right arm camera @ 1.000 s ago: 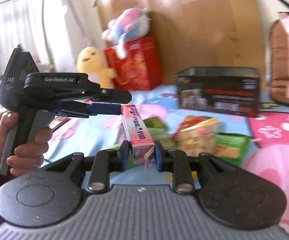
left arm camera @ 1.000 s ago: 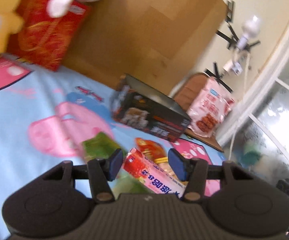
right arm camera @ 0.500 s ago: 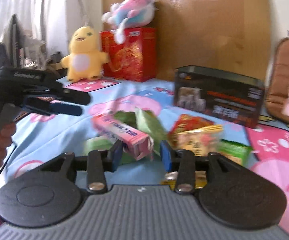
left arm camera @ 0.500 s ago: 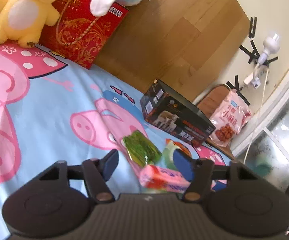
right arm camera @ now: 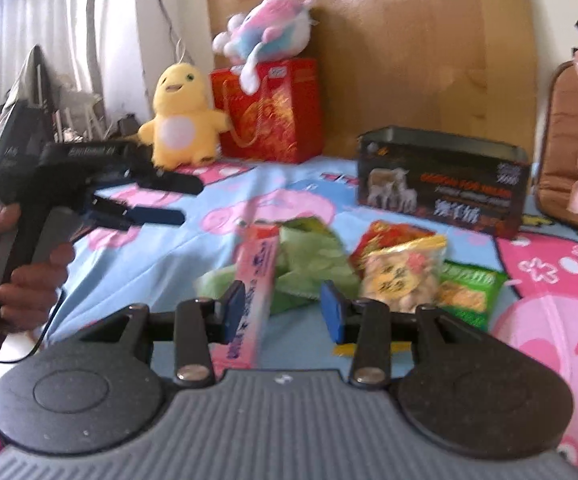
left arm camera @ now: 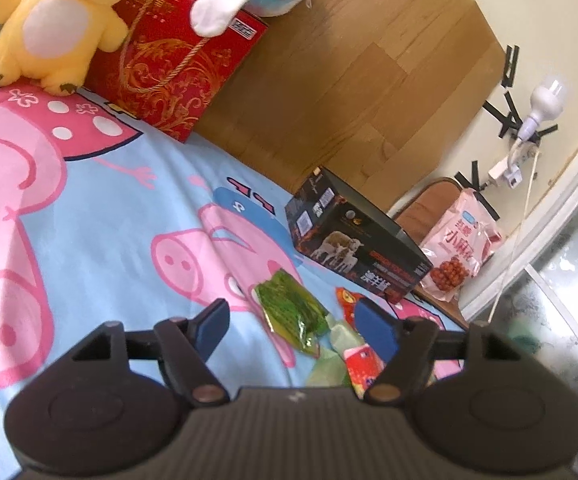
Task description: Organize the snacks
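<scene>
A: On the bed sheet [right arm camera: 177, 252] we've got the snack pile: pink snack box [right arm camera: 255, 280], green packets [right arm camera: 313, 256], yellow-and-red snack bag [right arm camera: 403, 272], another green packet [right arm camera: 469, 292] to its right.

B: Right gripper [right arm camera: 285, 312] state?

A: We read it as released. Its jaws have just been opening; the pink snack box sits between them, leaning against the left pad, right pad clear of it. It seems to rest on the pile, blurred though.

B: Left gripper [left arm camera: 297, 326]?

A: Also released, jaws have just been opening, nothing pinched. From its own camera we see a green packet [left arm camera: 289, 308] on the sheet beyond the pads and the pink snack box [left arm camera: 363, 368] low by the right pad. In the right view a hand [right arm camera: 21, 276] holds the left gripper [right arm camera: 169, 200] above the sheet, left of the pile.

B: Background?

A: Black box [right arm camera: 441, 182] behind the pile, red gift box [right arm camera: 277, 116] with a pastel plush [right arm camera: 265, 24] on top, yellow plush [right arm camera: 181, 120] beside it, pink bag [left arm camera: 457, 248] far right.
</scene>
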The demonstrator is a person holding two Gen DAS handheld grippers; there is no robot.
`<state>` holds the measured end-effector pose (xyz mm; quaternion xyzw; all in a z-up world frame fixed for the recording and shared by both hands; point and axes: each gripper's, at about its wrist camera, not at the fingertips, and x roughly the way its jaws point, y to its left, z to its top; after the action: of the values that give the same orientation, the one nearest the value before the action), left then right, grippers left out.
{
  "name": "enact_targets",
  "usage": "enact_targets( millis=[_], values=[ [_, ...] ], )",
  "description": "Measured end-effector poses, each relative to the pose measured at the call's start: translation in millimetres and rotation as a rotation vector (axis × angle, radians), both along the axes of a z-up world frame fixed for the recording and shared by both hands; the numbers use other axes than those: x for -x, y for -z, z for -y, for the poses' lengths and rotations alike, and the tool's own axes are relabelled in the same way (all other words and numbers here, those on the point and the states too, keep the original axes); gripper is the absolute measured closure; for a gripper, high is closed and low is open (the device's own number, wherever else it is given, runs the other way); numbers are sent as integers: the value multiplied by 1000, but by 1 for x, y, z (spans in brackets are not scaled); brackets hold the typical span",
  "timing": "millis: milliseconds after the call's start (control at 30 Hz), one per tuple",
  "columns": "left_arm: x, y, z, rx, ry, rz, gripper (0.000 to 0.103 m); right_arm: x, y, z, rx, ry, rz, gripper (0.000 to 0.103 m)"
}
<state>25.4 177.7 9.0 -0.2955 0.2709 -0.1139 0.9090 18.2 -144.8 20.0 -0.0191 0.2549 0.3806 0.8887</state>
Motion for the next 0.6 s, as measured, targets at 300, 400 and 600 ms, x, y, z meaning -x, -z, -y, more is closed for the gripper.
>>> enact_targets(
  millis=[300,400,600],
  values=[
    [-20,-7,42,-57,136,22,30,3,8,11,-45,-68,-130,59],
    [-24,-4,53,-61,164,12,30,2,16,4,-28,-130,-200,59],
    [-23,-2,53,-58,167,1,30,12,13,-1,137,-55,-38,59]
  ],
)
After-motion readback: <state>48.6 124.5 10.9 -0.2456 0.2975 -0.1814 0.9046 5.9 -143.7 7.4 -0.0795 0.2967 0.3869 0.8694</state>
